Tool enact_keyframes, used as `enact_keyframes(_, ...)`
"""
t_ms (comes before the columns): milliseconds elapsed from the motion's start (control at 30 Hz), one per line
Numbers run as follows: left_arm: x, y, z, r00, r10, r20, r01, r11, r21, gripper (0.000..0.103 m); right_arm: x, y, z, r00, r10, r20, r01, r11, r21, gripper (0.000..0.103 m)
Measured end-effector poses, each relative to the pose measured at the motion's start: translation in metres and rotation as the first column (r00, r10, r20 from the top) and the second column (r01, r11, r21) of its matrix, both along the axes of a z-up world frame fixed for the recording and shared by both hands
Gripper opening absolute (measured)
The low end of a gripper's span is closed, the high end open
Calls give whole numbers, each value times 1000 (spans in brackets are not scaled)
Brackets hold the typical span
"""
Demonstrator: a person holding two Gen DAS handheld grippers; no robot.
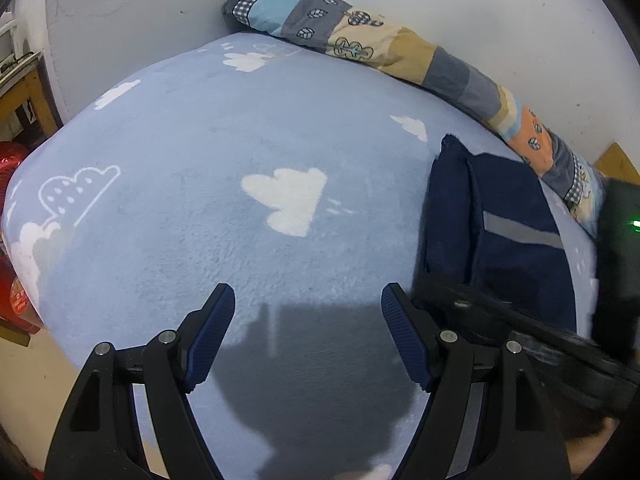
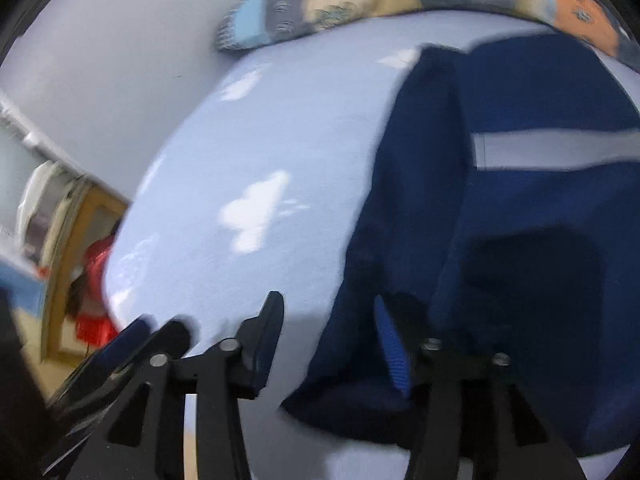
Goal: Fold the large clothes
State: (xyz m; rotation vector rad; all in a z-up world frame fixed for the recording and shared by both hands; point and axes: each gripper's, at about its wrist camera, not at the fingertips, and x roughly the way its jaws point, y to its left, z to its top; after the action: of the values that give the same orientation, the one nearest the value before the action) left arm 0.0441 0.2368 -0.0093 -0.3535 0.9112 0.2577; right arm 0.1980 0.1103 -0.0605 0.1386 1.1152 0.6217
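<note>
A navy garment [image 1: 516, 256] with a grey reflective stripe lies folded at the right side of the light blue cloud-print bed cover [image 1: 192, 136]. My left gripper [image 1: 308, 294] hovers open over bare cover to the garment's left, with nothing between its fingers. In the blurred right wrist view the garment [image 2: 520, 216] fills the right half. My right gripper [image 2: 328, 302] stands with its jaws apart at the garment's near left edge. Its left finger [image 2: 268, 320] is over the cover, while its right finger [image 2: 390, 344] lies against the navy cloth. The pads do not pinch the fabric.
A long patchwork bolster [image 1: 400, 48] lies against the white wall along the far side of the bed. Past the bed's left edge stand wooden furniture [image 1: 24, 96] and red objects [image 1: 12, 164]. The cover's left and middle hold only cloud prints.
</note>
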Motion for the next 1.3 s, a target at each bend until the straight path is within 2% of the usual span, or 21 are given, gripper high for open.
enact_keyframes(67,0,-2,1,1000,-2,5,2,1000,0,76,0,-16,22,999,2,36,-5,998,62,47)
enact_keyframes(133,0,-4,2,1000,-9,16,9,1000,6,76,3,-45,43,997,-38,66,31,994,107,48)
enact_keyframes(200,1,-10,4,999,-25,26,24,1000,17,76,4,-81,63,989,-91,121,76,990,117,46)
enact_keyframes(300,4,-21,7,997,-66,40,65,998,24,76,2,-131,77,969,-166,184,153,985,79,44)
enact_keyframes(367,7,-37,10,989,-138,58,137,990,18,76,-2,-164,73,959,-210,188,203,977,58,30)
enact_keyframes(400,8,-43,11,983,-173,65,172,985,15,76,-5,-172,69,956,-225,186,220,974,49,27)
enact_keyframes(500,9,-76,15,938,-334,98,333,943,21,76,-20,-210,49,939,-301,166,297,954,51,21)
enact_keyframes(567,11,-99,14,895,-433,103,434,901,16,76,-36,-228,31,929,-341,146,332,940,79,20)
enact_keyframes(633,13,-122,10,854,-513,84,512,858,33,76,-43,-228,19,925,-352,143,343,936,80,19)
enact_keyframes(700,16,-138,6,834,-549,54,545,835,76,76,-46,-216,3,930,-336,146,328,942,78,18)
enact_keyframes(767,22,-145,3,837,-547,19,542,833,116,76,-42,-198,-3,927,-314,202,319,948,13,18)
enact_keyframes(867,31,-143,-2,855,-518,-2,516,851,102,76,-22,-166,-33,955,-216,204,249,956,-154,19)
enact_keyframes(933,35,-145,-5,863,-504,-14,503,858,105,76,-16,-148,-44,960,-143,241,205,945,-254,18)
enact_keyframes(967,36,-145,-6,865,-501,-20,500,859,108,76,-14,-147,-41,963,-149,225,206,944,-257,19)
enact_keyframes(1000,35,-146,-6,865,-502,-23,501,858,110,76,-8,-153,-36,971,-173,167,209,951,-229,19)
enact_keyframes(1100,37,-149,-9,859,-511,-26,510,852,117,76,5,-178,-16,977,-207,41,211,971,-111,18)
enact_keyframes(1167,41,-153,-10,853,-521,-27,520,846,121,76,14,-197,15,967,-241,84,244,970,-22,21)
enact_keyframes(1267,51,-160,-14,842,-538,-39,538,833,128,76,48,-202,54,956,-242,168,251,967,-35,22)
enact_keyframes(1300,54,-161,-16,840,-540,-47,541,830,134,76,59,-200,57,957,-235,173,245,969,-41,23)
